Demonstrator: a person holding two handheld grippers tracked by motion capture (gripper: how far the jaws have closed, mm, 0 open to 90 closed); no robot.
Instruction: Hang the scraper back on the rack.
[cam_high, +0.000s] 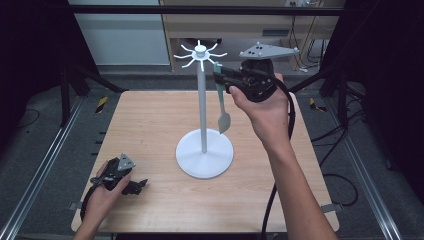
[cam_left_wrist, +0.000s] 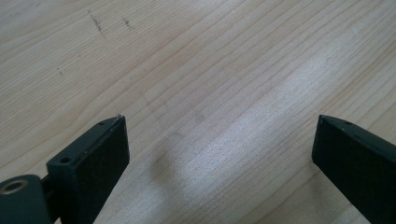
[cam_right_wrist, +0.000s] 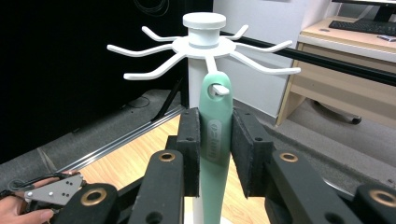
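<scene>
A white stand (cam_high: 202, 100) with several hook arms round its top (cam_right_wrist: 204, 21) rises from a round base mid-table. A pale green spatula (cam_high: 224, 121) hangs blade-down beside the pole, and a hook tip (cam_right_wrist: 219, 88) pokes through the hole in its handle (cam_right_wrist: 215, 154). My right gripper (cam_right_wrist: 217, 113) is shut on that handle just under the hook, a pad pressed on each side; in the high view it (cam_high: 222, 75) reaches in from the right. My left gripper (cam_high: 134, 186) lies on the table at the front left, jaws open (cam_left_wrist: 219, 140) over bare wood.
The wooden table (cam_high: 150, 125) has metal rails (cam_high: 45, 165) along its left and right sides. Black frame legs and cables (cam_high: 345, 185) are on the floor around it. A desk with a keyboard (cam_right_wrist: 364, 28) stands beyond the far edge.
</scene>
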